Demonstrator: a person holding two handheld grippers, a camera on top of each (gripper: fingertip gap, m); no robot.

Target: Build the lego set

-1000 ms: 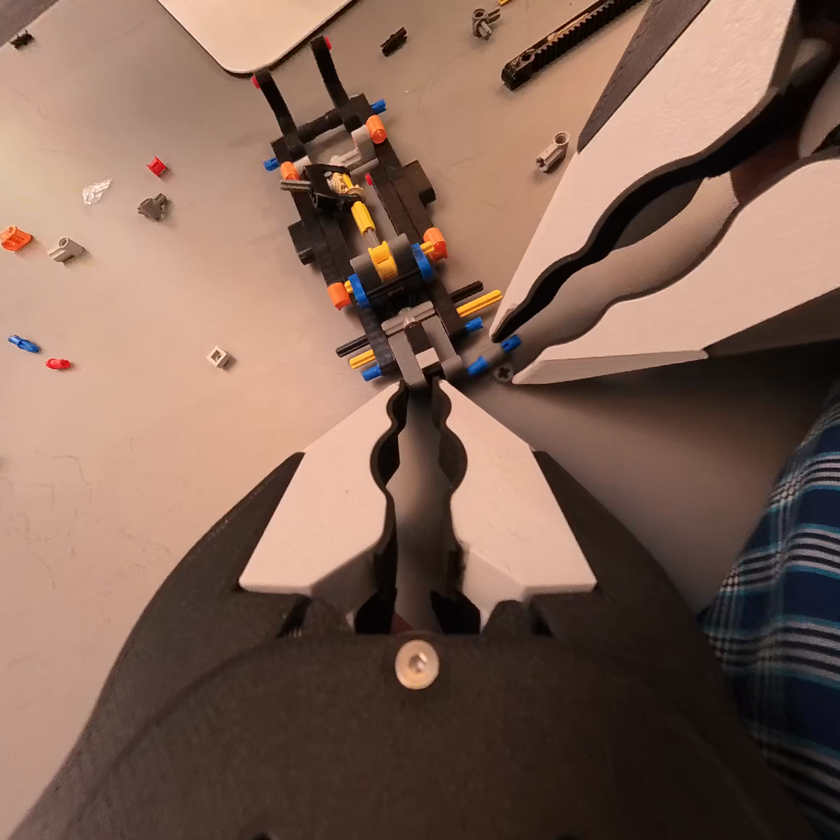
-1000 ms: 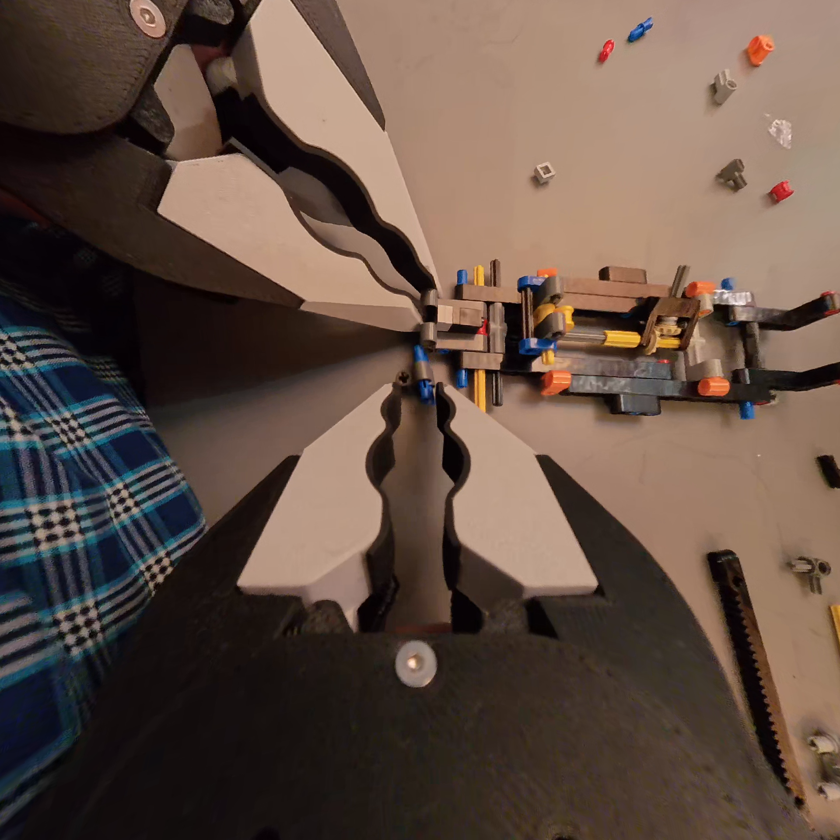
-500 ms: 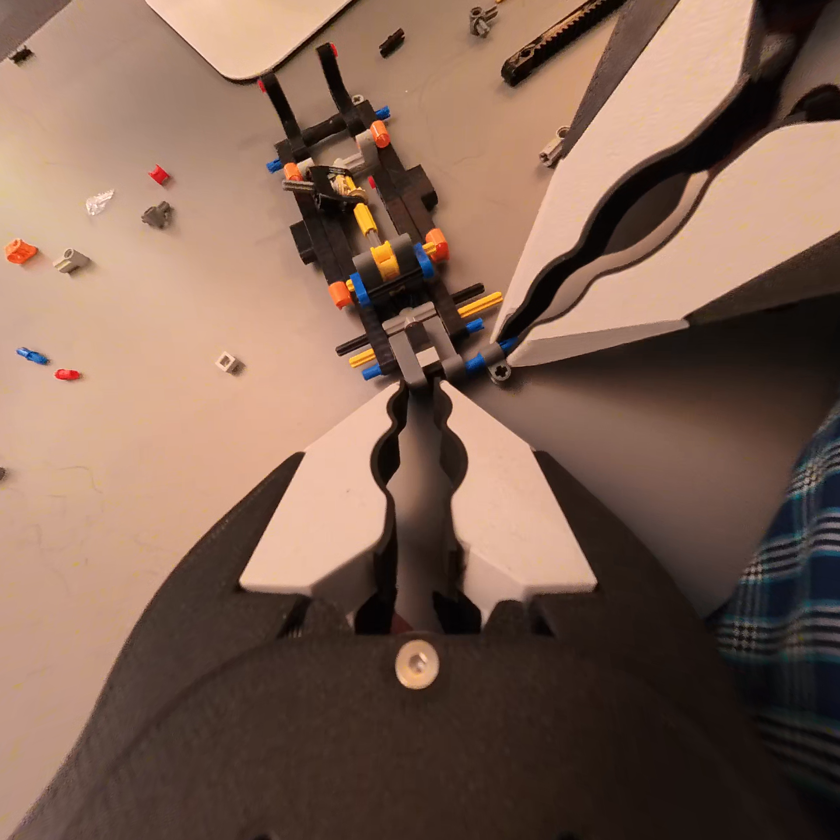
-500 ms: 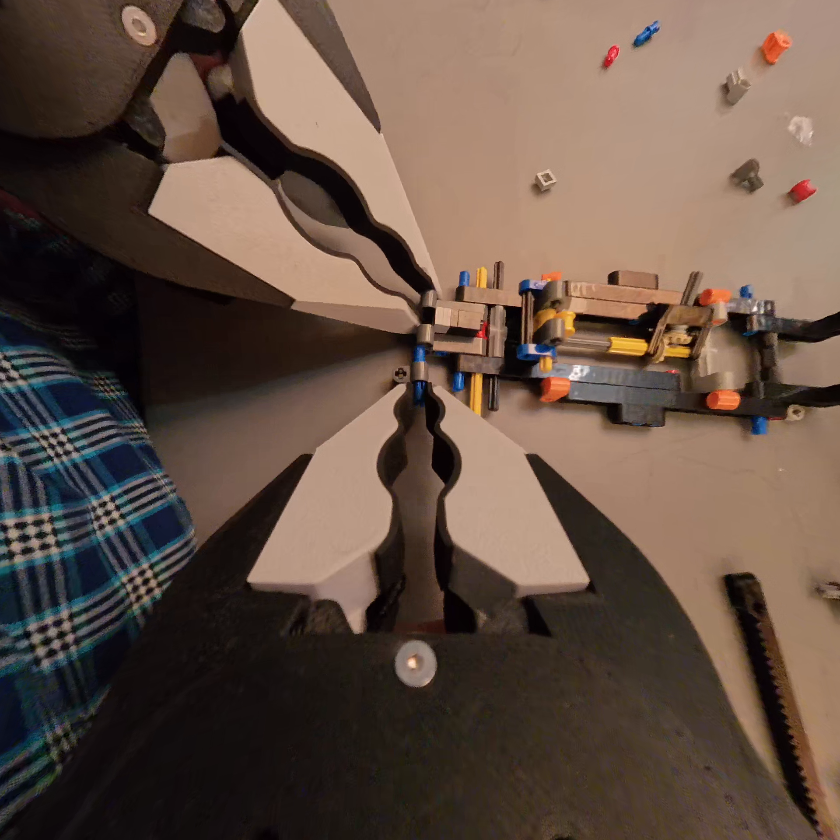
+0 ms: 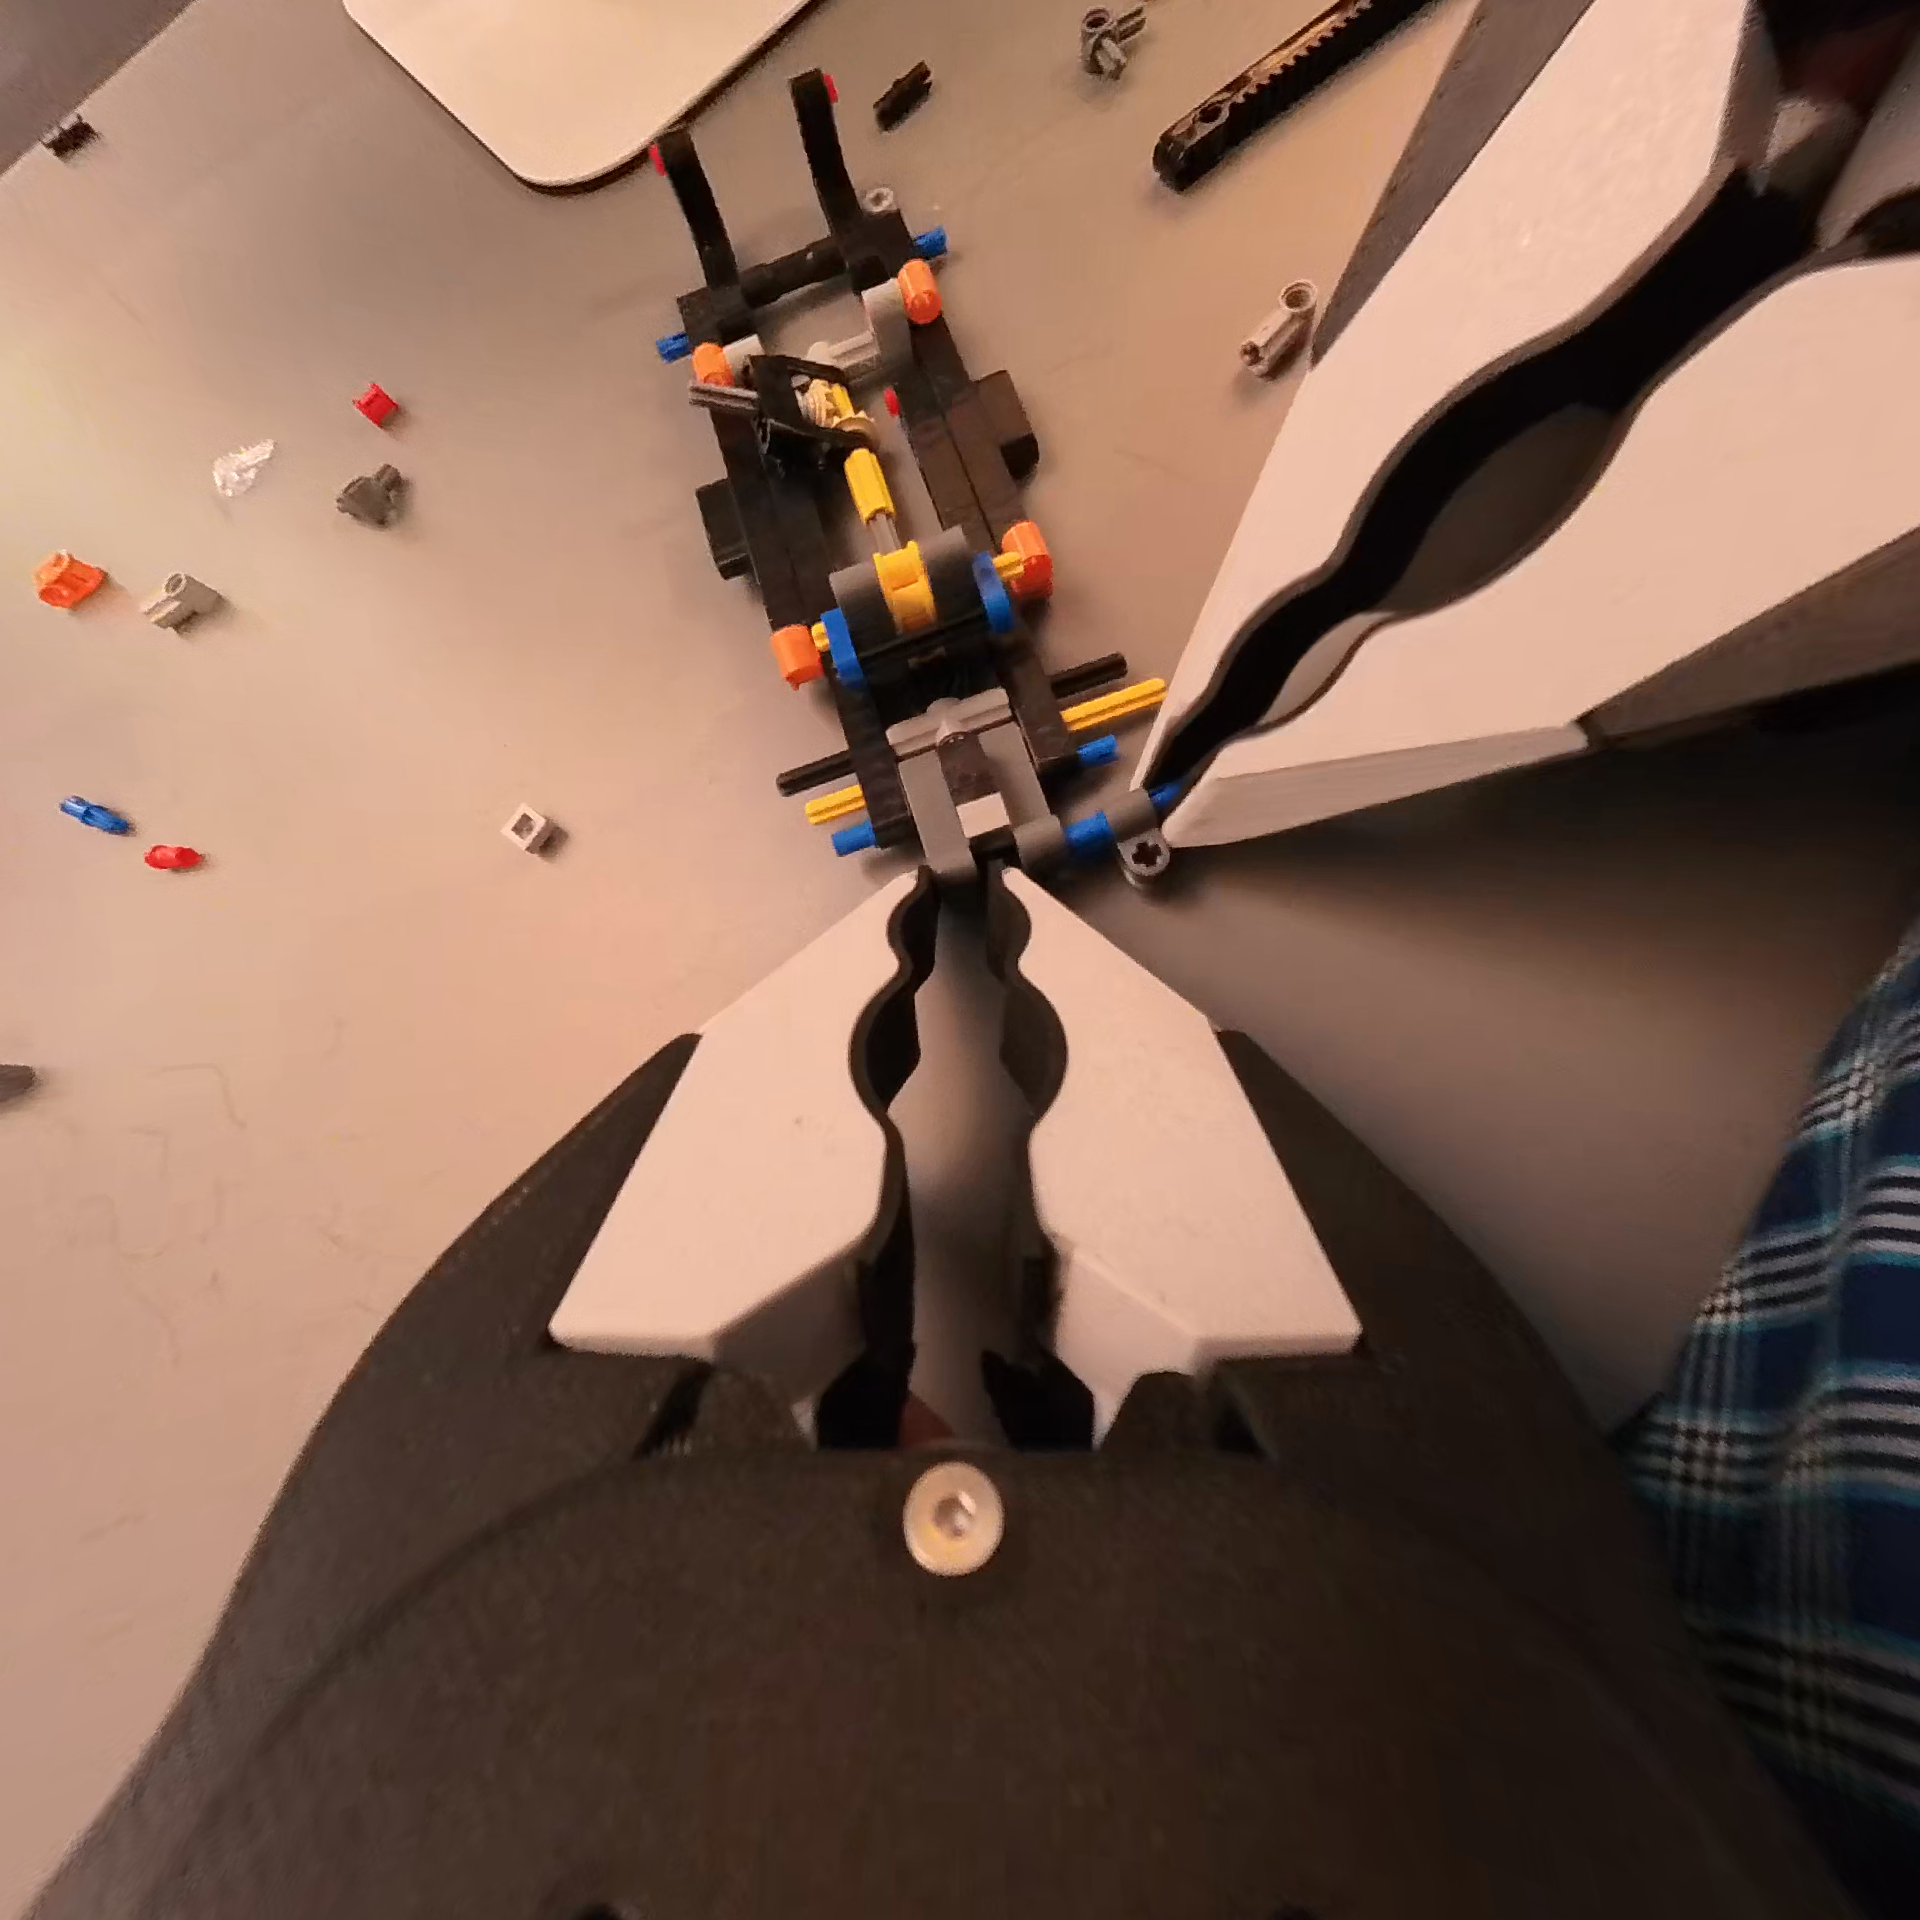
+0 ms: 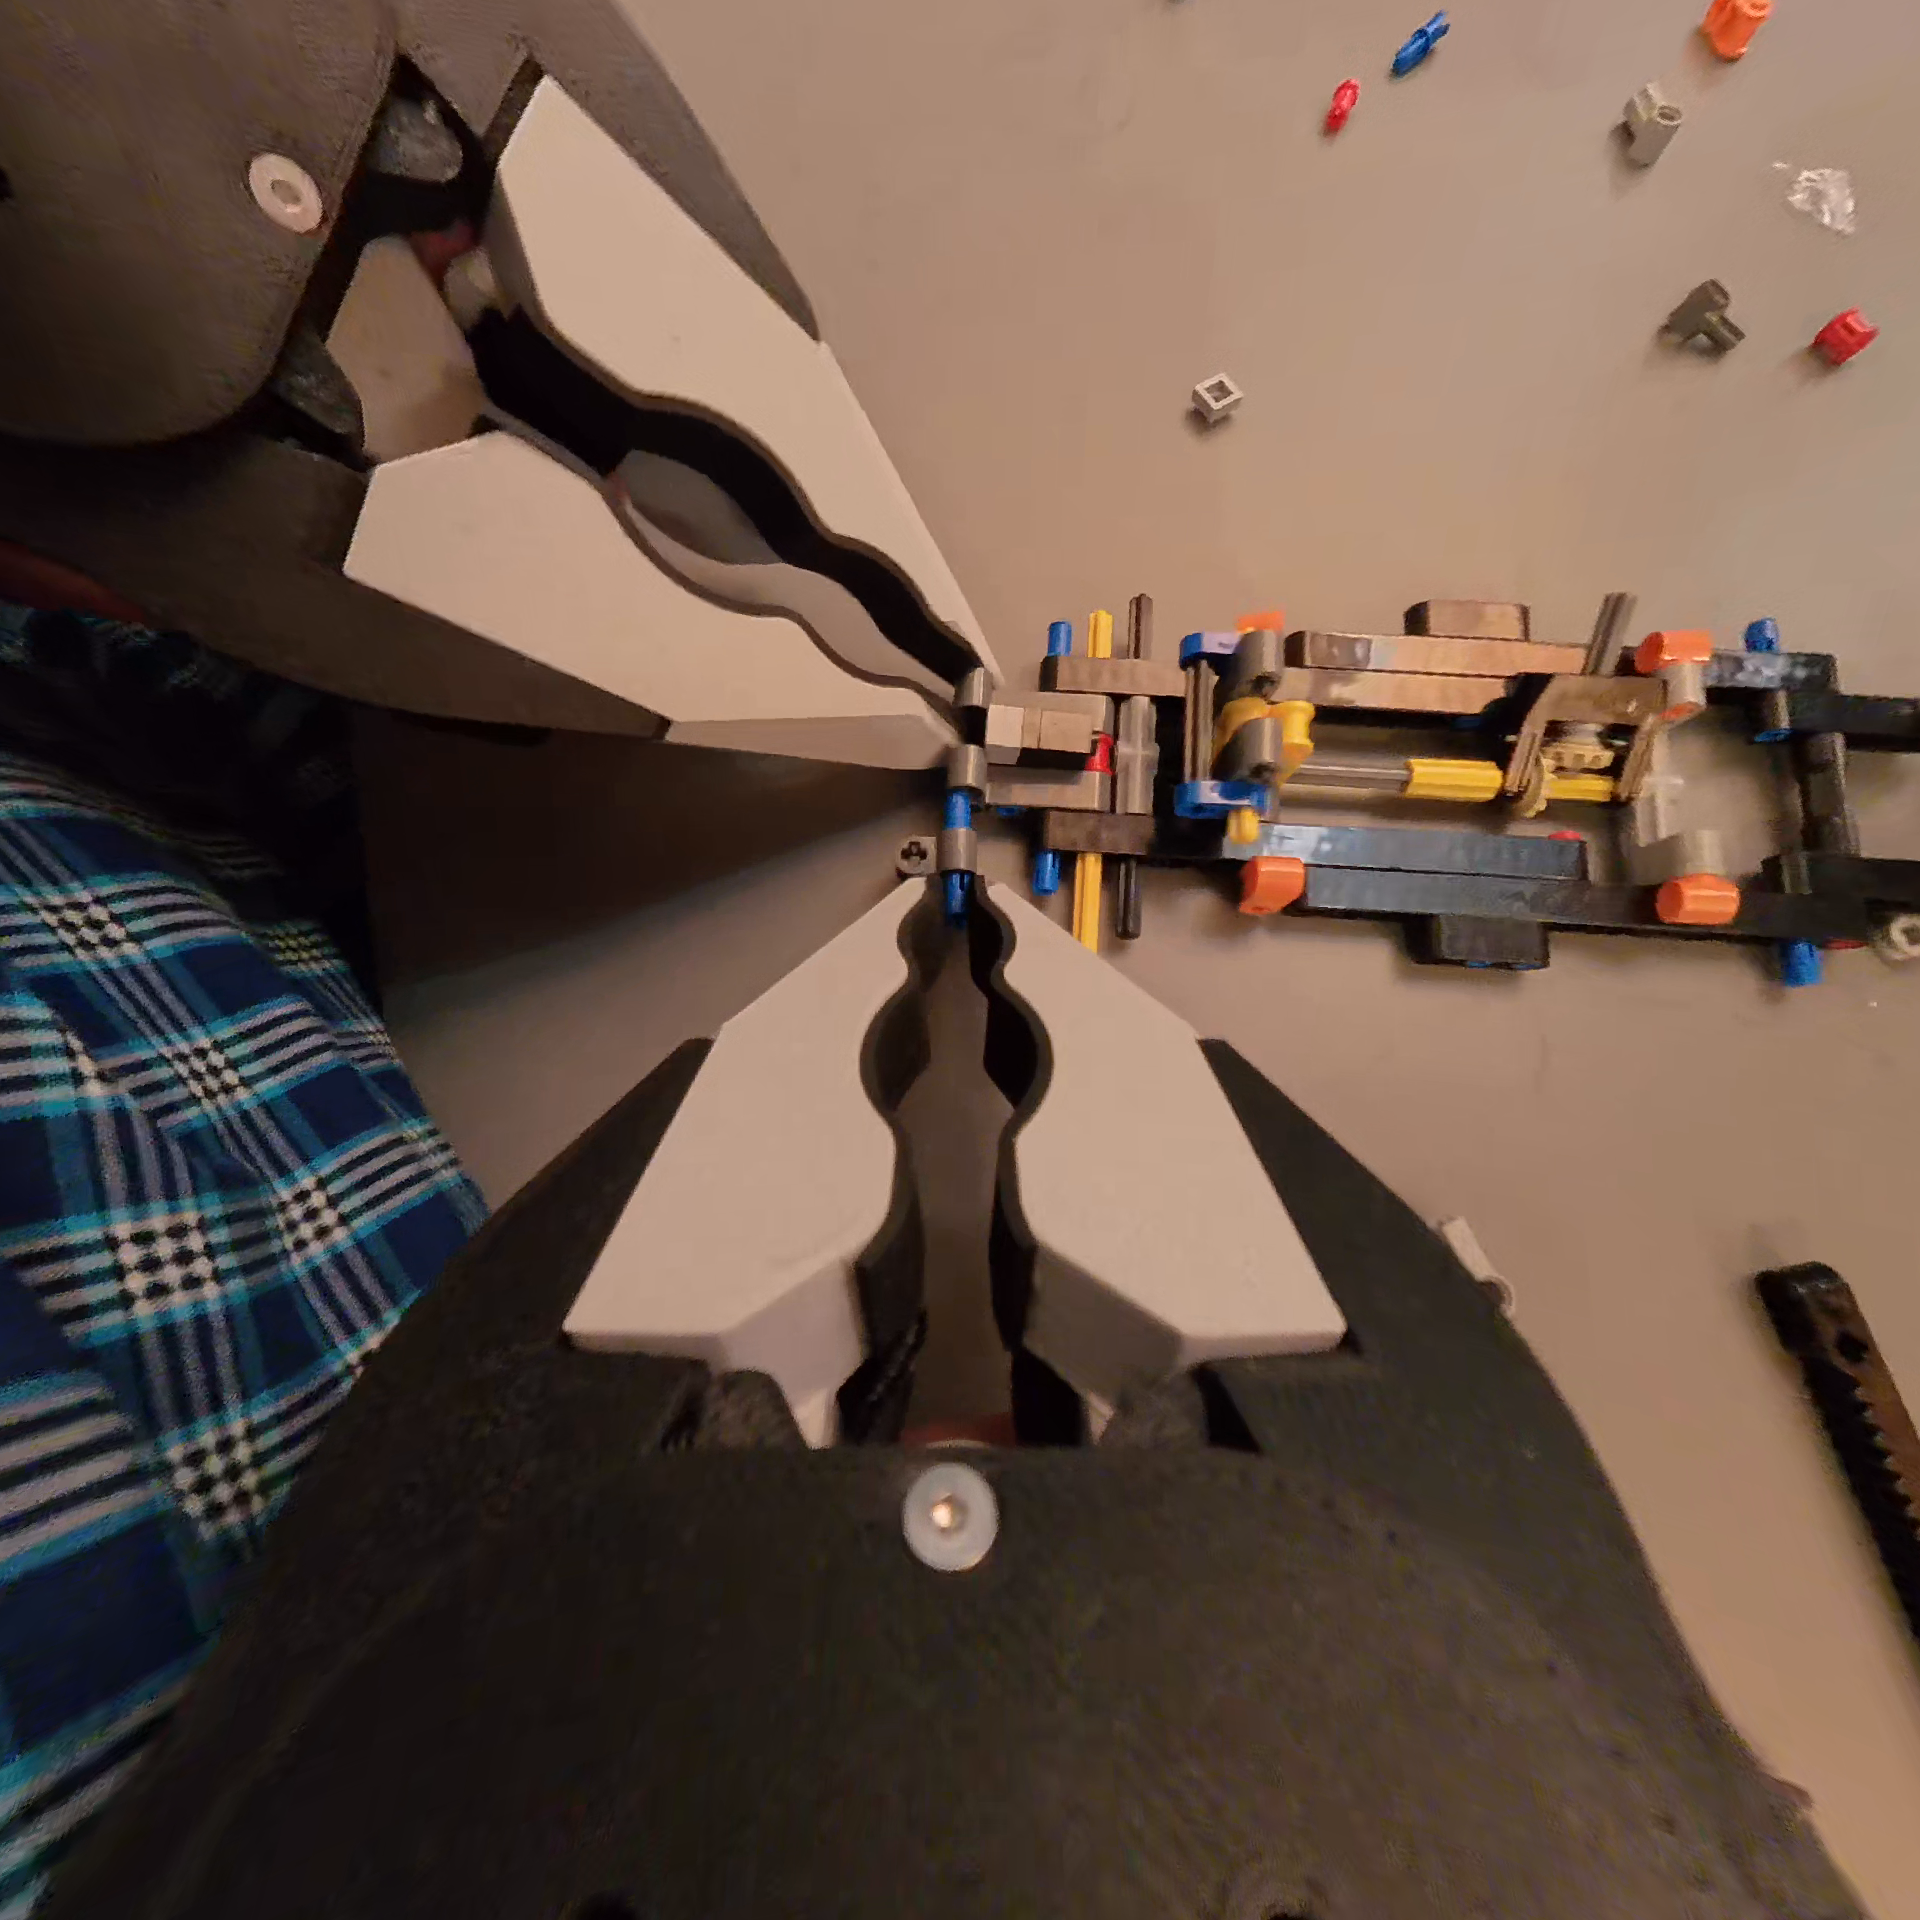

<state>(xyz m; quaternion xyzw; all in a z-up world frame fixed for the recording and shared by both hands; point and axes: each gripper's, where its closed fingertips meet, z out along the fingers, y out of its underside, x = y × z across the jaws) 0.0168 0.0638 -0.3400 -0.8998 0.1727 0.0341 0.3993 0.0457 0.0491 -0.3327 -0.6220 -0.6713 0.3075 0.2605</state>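
A grey table [image 5: 416, 1039] is carrying the long lego chassis [image 5: 883, 540], scattered loose pieces (red, blue, orange, grey), a black toothed rack [image 5: 1278, 94] and a pale board [image 5: 582, 73].

Warm dim light; strong fisheye edge distortion; slight blur at edges.

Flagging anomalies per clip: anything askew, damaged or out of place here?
Nothing stands out. The chassis lies flat and intact on the table; the left gripper pinches its near end while the right gripper pinches a blue pin. Spare pieces lie scattered alongside.
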